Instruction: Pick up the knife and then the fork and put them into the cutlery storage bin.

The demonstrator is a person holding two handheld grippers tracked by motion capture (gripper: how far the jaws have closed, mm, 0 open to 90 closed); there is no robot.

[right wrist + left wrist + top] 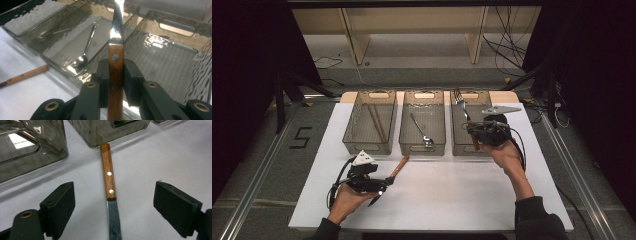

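Two grippers: the right gripper clamps a fork; the left gripper gapes wide around a knife on the counter.

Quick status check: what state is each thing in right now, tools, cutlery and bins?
Left tool: open, astride the knife.
Knife: flat on the table, not gripped.
Right tool: shut on the fork's handle.
Fork: held over the right bin.
Right bin: no cutlery inside.
Spoon: lying in the middle bin.
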